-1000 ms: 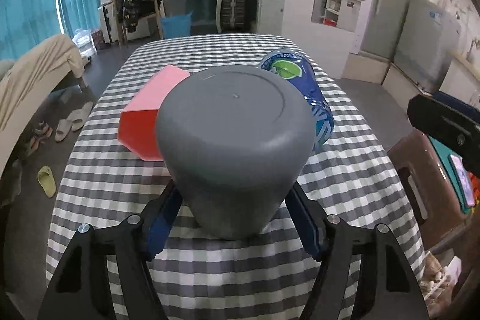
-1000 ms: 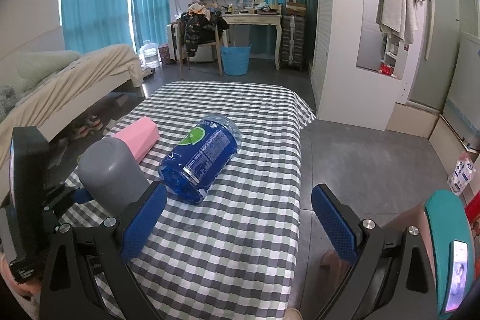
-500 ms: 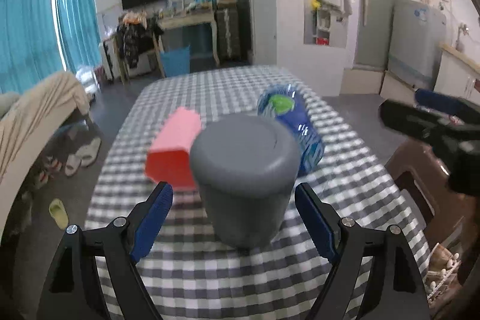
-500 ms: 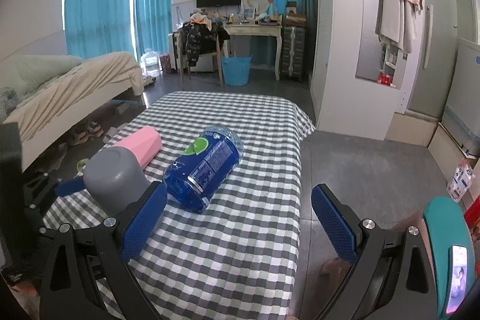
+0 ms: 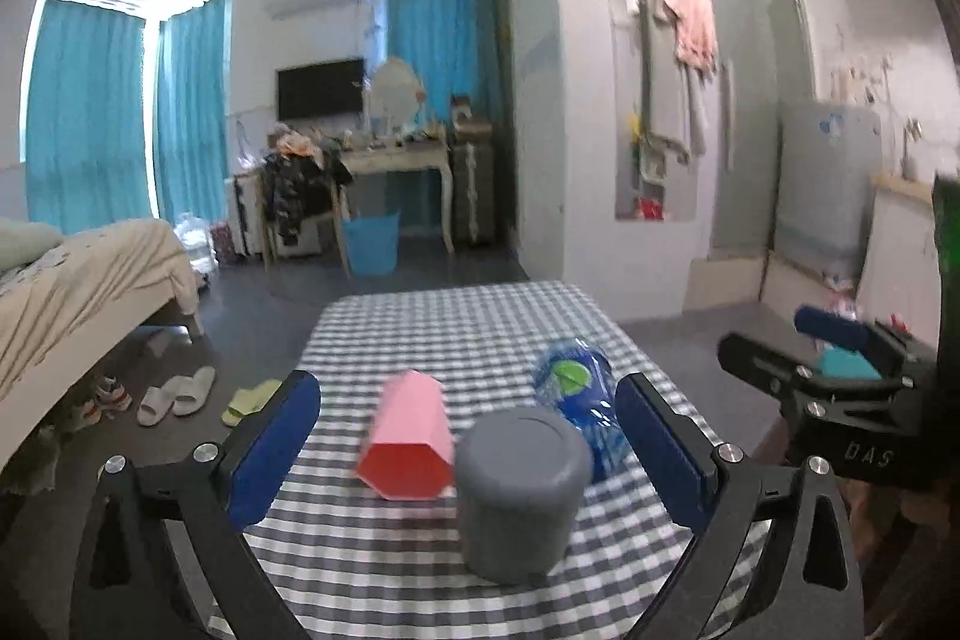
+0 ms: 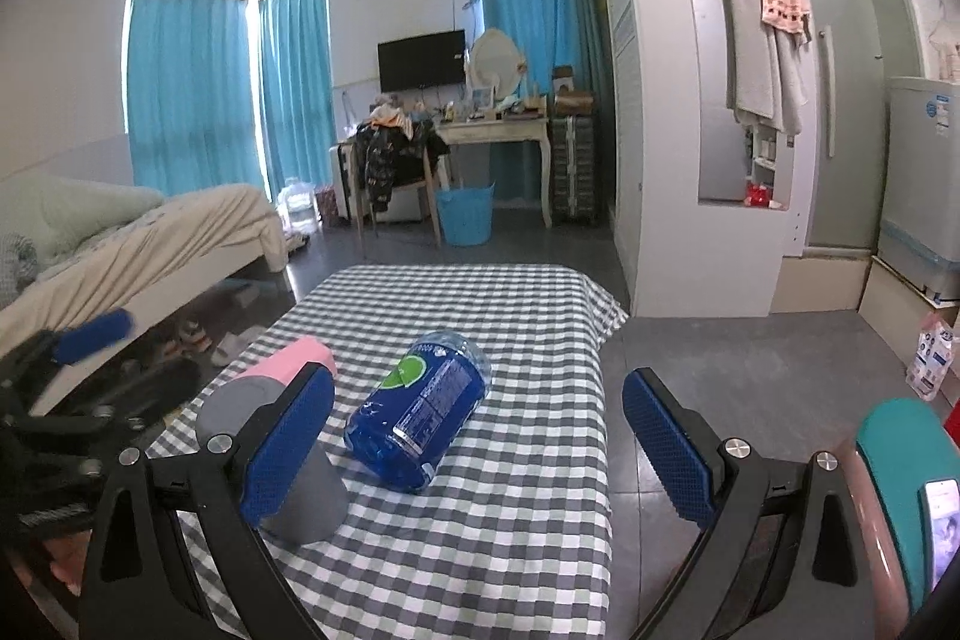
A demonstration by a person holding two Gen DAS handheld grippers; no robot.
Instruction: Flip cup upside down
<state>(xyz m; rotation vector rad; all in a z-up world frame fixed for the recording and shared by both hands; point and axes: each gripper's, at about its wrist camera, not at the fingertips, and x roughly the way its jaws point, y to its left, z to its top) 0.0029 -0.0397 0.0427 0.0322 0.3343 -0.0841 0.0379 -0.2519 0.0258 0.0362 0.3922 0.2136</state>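
Observation:
A grey cup [image 5: 521, 491] stands upside down, base up, on the checked tablecloth [image 5: 468, 328]. It also shows in the right wrist view [image 6: 306, 502], partly behind my right gripper's left finger. My left gripper [image 5: 468, 451] is open and empty, drawn back from the cup, which stands apart between its blue pads. My right gripper [image 6: 477, 448] is open and empty over the table's near right side, away from the cup.
A pink hexagonal cup [image 5: 408, 439] lies on its side left of the grey cup. A blue plastic bottle [image 6: 420, 421] lies on its side to the right. The table edge [image 6: 603, 400] drops to the floor on the right. A teal stool [image 6: 906, 490] stands at far right.
My left gripper has opened, let go of the grey cup and pulled back and up. The cup stays upside down on the cloth. My right gripper has barely moved.

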